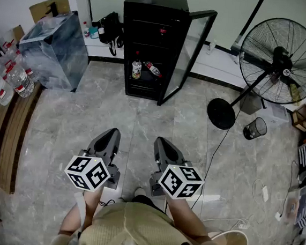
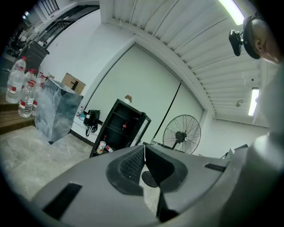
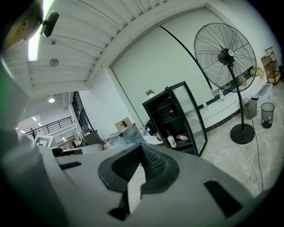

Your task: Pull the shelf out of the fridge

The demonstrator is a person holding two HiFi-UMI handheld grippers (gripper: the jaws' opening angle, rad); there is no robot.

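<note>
A black fridge (image 1: pixel 146 48) stands across the room by the far wall, its glass door (image 1: pixel 191 53) swung open to the right. Thin shelves (image 1: pixel 148 44) cross its dark inside, and a can and a lying bottle (image 1: pixel 138 69) rest on a lower one. My left gripper (image 1: pixel 111 132) and right gripper (image 1: pixel 160 141) hover side by side over the marble floor, far short of the fridge, both shut and empty. The left gripper view shows the fridge (image 2: pixel 120 128) beyond the closed left gripper (image 2: pixel 144 147). The right gripper view shows the fridge (image 3: pixel 171 119) past the closed right gripper (image 3: pixel 141 147).
A big standing fan (image 1: pixel 280 59) with a round base (image 1: pixel 221 114) stands right of the fridge, with a mesh bin (image 1: pixel 256 128) beside it. A plastic-wrapped box (image 1: pixel 57 48) and water bottles (image 1: pixel 9 78) sit at the left. A cable (image 1: pixel 214 152) runs over the floor.
</note>
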